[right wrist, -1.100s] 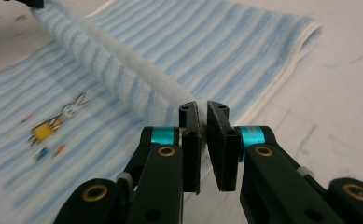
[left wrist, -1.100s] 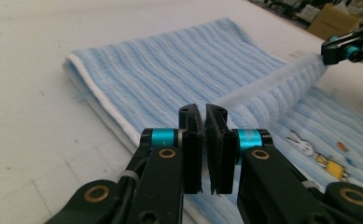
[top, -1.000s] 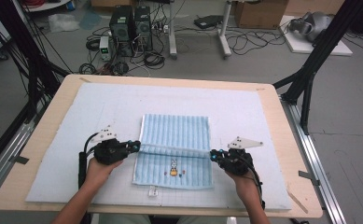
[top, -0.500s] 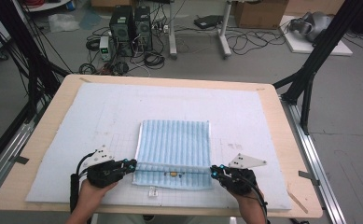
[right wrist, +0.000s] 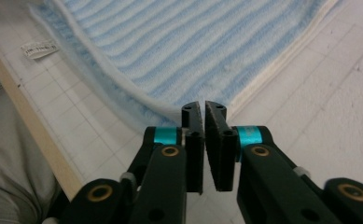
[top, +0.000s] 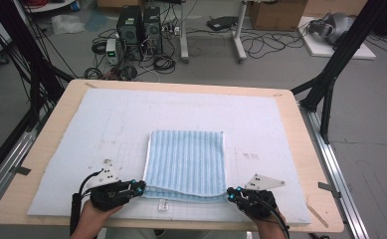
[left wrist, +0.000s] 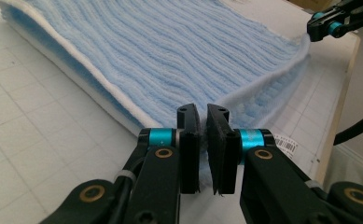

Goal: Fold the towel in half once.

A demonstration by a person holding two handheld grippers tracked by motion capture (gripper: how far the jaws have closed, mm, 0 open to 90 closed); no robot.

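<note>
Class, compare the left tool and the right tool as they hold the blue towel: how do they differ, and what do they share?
The left tool grips the towel at its near left corner; the right tool grips its near right corner. The left tool's grey plate lies toward the table's middle; the right tool's grey plate juts outward. Both are shut on the top layer's white edge.

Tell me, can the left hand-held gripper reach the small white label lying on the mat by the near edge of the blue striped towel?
Probably yes: the white label lies bare beside the left hand-held gripper, though that gripper is shut on the blue striped towel.
</note>
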